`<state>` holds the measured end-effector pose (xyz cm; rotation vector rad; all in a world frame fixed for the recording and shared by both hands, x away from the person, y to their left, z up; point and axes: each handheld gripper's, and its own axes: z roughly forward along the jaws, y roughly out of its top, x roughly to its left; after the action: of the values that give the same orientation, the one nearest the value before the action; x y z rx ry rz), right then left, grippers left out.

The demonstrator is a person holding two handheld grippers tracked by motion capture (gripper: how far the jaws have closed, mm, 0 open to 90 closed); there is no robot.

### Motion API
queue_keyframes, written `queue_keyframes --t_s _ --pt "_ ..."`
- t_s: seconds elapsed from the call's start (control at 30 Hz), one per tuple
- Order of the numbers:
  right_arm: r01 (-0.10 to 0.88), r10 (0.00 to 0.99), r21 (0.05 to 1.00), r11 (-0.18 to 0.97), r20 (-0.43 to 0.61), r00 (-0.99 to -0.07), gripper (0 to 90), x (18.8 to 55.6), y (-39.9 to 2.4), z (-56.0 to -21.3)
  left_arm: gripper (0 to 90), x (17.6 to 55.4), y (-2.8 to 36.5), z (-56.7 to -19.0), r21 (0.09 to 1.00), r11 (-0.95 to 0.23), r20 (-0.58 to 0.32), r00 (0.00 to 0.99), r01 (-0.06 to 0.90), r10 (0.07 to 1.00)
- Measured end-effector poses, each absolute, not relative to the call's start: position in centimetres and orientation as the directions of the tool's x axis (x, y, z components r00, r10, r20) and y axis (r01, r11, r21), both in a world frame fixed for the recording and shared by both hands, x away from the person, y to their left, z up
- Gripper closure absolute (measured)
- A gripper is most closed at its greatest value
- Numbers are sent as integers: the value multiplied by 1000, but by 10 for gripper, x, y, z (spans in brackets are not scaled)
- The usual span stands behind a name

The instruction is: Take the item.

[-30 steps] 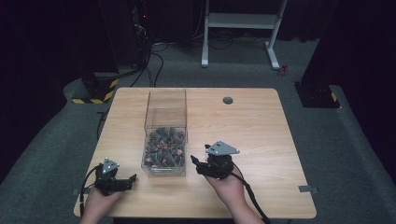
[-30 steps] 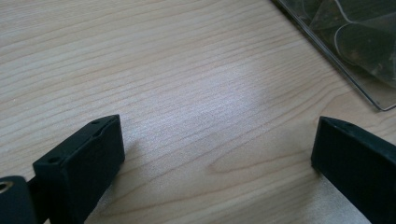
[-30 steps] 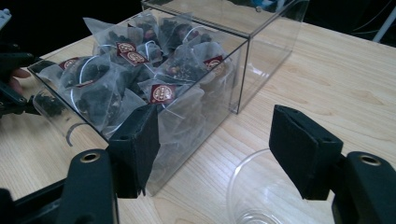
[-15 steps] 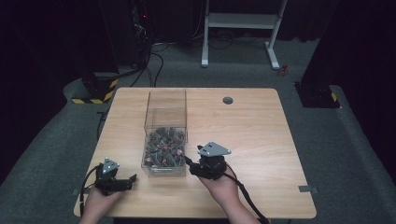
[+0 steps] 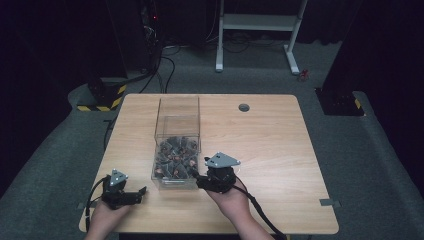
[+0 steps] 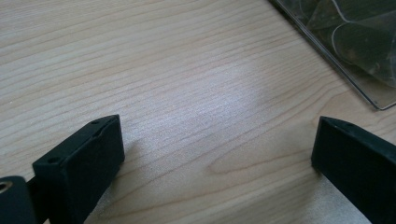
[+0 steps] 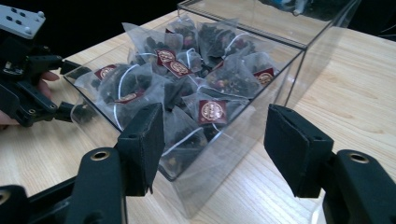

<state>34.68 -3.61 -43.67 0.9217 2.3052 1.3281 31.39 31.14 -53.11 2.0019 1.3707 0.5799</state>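
Tea bags [image 5: 175, 155] lie in the near half of the clear box [image 5: 177, 112] on the table [image 5: 270, 145], grippers flanking its front.

Both grippers are black, each topped by a grey three-cornered plate with small holes: the left gripper [image 5: 131, 194] and the right gripper [image 5: 201, 181]. A black cable [image 5: 260, 212] trails from the right one along the bare forearm. The jaws are blocky black pads on arms with round metal-ringed screw holes.
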Motion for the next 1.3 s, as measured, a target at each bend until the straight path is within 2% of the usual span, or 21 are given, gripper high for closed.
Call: queue_keyframes --t_s 0.23,1.07,1.3 --pt "375 660 858 352 56 -749 398 347 -28 -438 27 314 312 -531 713 -262 10 363 650 932" --pt "382 606 852 358 99 -790 587 352 3 -444 31 312 311 -531 713 -252 -2 362 654 932" --pt "376 605 858 351 99 -790 607 351 4 -440 30 312 311 -531 713 -253 -2 363 654 932"
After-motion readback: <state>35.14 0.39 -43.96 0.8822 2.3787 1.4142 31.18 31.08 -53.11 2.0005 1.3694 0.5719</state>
